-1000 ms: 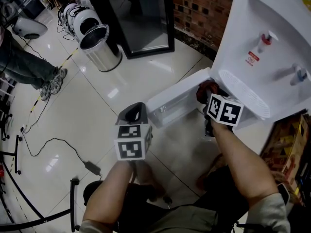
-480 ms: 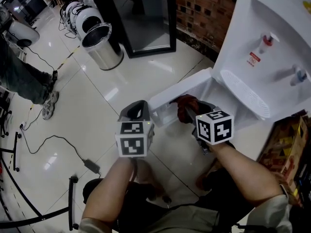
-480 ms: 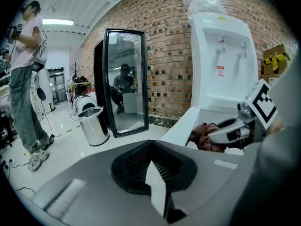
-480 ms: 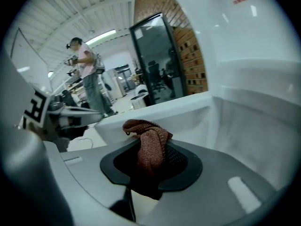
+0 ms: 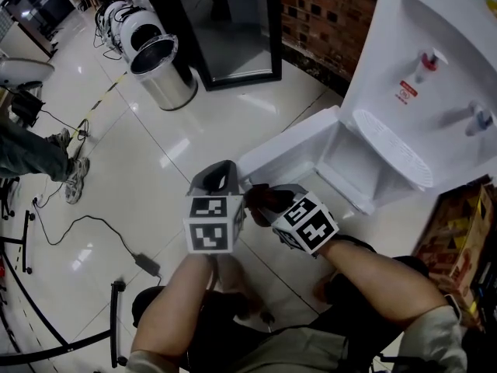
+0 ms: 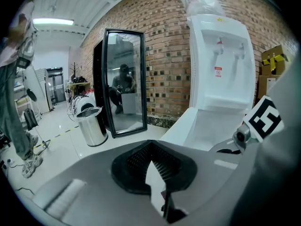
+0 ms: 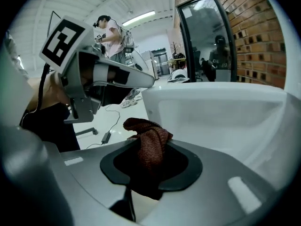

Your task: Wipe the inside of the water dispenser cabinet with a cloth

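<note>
Head view, surroundings: I see the white water dispenser (image 5: 435, 68) at right against a brick wall (image 5: 326, 14). A framed mirror (image 5: 233, 26) and a steel bin (image 5: 159, 72) stand beyond. A cable (image 5: 85, 228) runs to its adapter (image 5: 146, 268) on the tiled floor (image 5: 155, 169), and a bystander's legs (image 5: 35, 158) show at left.
Head view, claws: my left gripper (image 5: 220, 179) sits just beside my right gripper (image 5: 260, 196). The dark red cloth (image 5: 269, 199) is bunched at the right one's tips.
Head view, containers: the cabinet (image 5: 353, 158) stands with its door (image 5: 291, 150) swung open. The cloth is outside it, just off the door's near edge. The bin's inside is dark; I cannot tell what it holds.
Left gripper view, surroundings: dispenser, bottle (image 6: 197, 1) on top, mirror and bin lie ahead. The right gripper's marker cube (image 6: 263, 119) crowds the right edge, in front of the open door.
Left gripper view, claw: jaws pressed together, nothing between them.
Right gripper view, surroundings: my left gripper fills the upper left and blocks part of the floor. The door's white panel spans the right, and a person (image 7: 110, 36) stands far behind.
Right gripper view, claw: jaws partly apart, clamped on the cloth, which bunches above the pads and hangs below.
</note>
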Demonstrator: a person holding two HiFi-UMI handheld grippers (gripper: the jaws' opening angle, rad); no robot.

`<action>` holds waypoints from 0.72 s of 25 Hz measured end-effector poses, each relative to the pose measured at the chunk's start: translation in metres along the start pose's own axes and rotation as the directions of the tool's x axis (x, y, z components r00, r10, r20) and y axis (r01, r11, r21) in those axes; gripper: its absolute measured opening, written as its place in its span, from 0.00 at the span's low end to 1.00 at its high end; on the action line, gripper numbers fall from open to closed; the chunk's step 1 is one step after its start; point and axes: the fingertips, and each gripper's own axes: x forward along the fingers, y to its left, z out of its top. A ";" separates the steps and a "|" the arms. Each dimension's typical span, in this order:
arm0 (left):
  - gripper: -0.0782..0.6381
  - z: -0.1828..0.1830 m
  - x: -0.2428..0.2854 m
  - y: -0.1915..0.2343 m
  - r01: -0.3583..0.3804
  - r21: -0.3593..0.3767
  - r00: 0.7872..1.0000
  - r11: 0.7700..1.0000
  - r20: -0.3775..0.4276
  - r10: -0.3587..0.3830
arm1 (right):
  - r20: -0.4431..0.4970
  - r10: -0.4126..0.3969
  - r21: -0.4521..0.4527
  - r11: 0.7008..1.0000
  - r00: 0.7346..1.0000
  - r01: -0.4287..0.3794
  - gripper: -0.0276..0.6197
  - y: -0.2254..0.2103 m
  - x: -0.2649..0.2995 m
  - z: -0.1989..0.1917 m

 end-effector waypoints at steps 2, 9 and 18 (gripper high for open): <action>0.11 0.000 0.000 -0.001 0.006 0.001 1.000 1.000 0.003 -0.006 | -0.008 0.005 -0.011 1.000 1.000 -0.005 0.24 -0.001 0.007 0.002; 0.11 0.000 0.003 0.003 0.015 -0.017 1.000 1.000 0.011 -0.015 | -0.041 -0.001 -0.033 0.999 0.999 -0.001 0.24 -0.004 0.027 0.004; 0.11 0.006 0.012 0.011 0.011 -0.035 1.000 0.999 0.023 -0.010 | -0.064 -0.023 -0.032 0.999 0.998 0.021 0.24 -0.020 0.042 0.005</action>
